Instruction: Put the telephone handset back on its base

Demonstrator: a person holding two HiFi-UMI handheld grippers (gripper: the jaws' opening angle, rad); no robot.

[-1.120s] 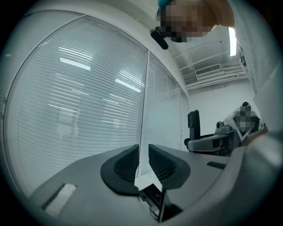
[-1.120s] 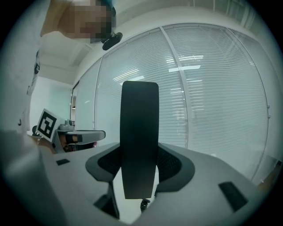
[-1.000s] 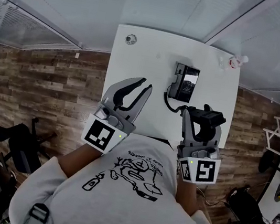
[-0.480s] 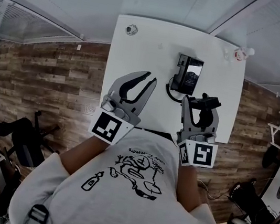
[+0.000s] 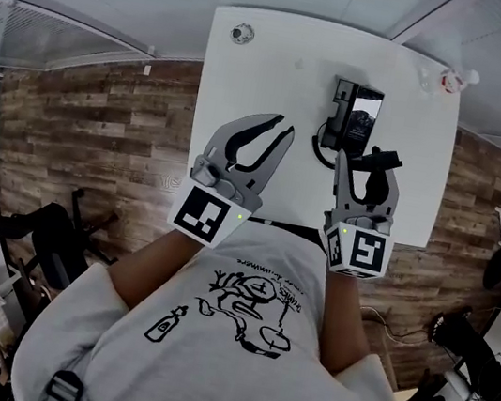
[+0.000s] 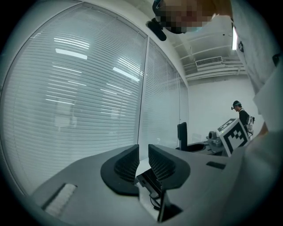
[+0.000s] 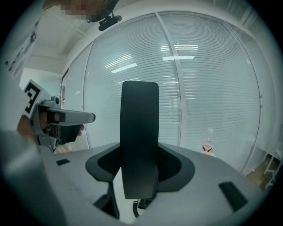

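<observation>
Compared with the earlier frame, both grippers are lower over the table and the handset is nearer to its base; the right gripper (image 5: 368,170) is clamped on the black handset (image 7: 139,128), which stands upright between the pads, and its coiled cord (image 5: 320,149) runs down toward the phone; the left gripper (image 5: 282,129) has its jaws a little apart with nothing between them, and it hovers beside the right one; the base (image 5: 354,117) lies on the white table (image 5: 251,81), just ahead of the handset and, as far as I can judge, not yet touching it; to do this step well, I think the handset must be turned to lie flat along the base, then lowered slowly so the cord is not trapped under it; the left gripper can steady the base if it slides; a small bottle (image 5: 453,81) stands at the far corner, well apart.
</observation>
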